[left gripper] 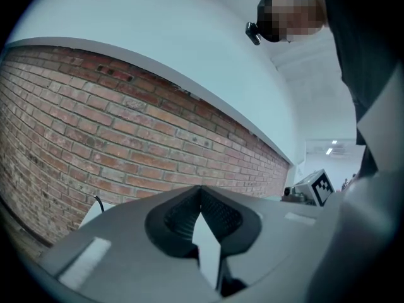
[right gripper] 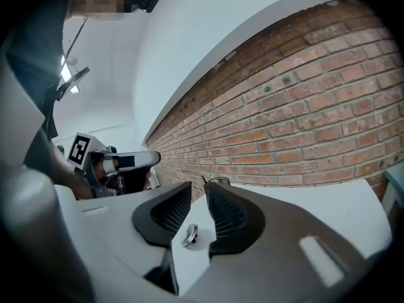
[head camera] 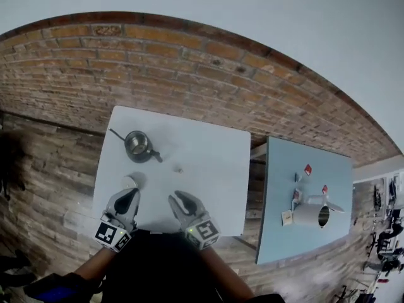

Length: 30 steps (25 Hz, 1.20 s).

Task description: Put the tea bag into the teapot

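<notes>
White table (head camera: 208, 150) below: my left claw (left gripper: 201, 194), level, is pinched closed; right claw (right gripper: 199, 197) narrowly parted, empty; small blur ahead, possibly the tea bag (right gripper: 189, 235).

Colours: white top, red brick, grey tools.
Table (head camera: 214, 169) plain white, no pattern. Brick wall (head camera: 164, 62) red-brown with pale mortar lines in a running-bond grid; the wall above it (head camera: 252, 5) flat pale blue-grey. Teapot (head camera: 139, 146) dark grey metal with a dull shine and a black handle. Lid (right gripper: 189, 235) silvery. Left gripper (head camera: 130, 193) and right gripper (head camera: 178, 196) light grey shells with black ribbed pads; each marker cube has black squares on white. Second table (head camera: 278, 232) muted blue-grey, carrying a white cylinder (head camera: 306, 216) with a dark mouth and small red bits (head camera: 307, 169). Clothing (head camera: 158, 270) black.
</notes>
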Tool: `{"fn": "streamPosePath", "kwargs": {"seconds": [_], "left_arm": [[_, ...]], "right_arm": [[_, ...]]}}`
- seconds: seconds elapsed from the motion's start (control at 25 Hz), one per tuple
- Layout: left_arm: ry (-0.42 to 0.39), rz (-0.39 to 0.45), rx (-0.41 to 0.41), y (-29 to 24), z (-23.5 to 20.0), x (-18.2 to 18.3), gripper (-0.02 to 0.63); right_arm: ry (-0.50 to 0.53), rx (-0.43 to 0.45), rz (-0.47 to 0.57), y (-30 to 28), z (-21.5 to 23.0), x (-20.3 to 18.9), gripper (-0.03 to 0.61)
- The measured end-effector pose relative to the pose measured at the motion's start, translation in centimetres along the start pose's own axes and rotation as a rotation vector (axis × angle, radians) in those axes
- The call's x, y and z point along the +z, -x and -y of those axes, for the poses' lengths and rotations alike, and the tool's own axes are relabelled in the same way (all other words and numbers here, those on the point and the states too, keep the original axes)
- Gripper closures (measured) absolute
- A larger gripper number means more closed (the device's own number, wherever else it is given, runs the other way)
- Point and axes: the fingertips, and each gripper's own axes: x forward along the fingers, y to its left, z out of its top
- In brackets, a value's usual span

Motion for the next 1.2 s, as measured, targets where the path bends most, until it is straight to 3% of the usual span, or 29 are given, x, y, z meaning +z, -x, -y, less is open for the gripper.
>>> {"fn": "streamPosePath", "kwargs": {"seconds": [0.16, 0.44, 0.76, 0.92, 1.2], "left_arm": [[0.013, -0.006, -0.033, 0.7, 0.3, 0.7, 0.615], [-0.041, -0.042, -0.091, 0.3, 0.2, 2.5, 0.615], [0.012, 0.01, -0.01, -0.5, -0.2, 2.0, 0.615], [-0.039, 0.004, 0.053, -0.3, -0.4, 1.6, 0.615], [-0.078, 0.016, 0.097, -0.4, 0.4, 1.5, 0.615]], "right_arm": [[0.004, 0.008, -0.015, 1.4, -0.3, 0.2, 0.491], [0.032, -0.045, -0.019, 1.6, 1.5, 2.1, 0.491], [0.086, -0.104, -0.036, 1.1, 3.6, 0.5, 0.489], [0.069, -0.117, -0.052, 1.3, 3.9, -0.8, 0.489], [0.154, -0.203, -0.069, 1.4, 5.6, -1.6, 0.489]]}}
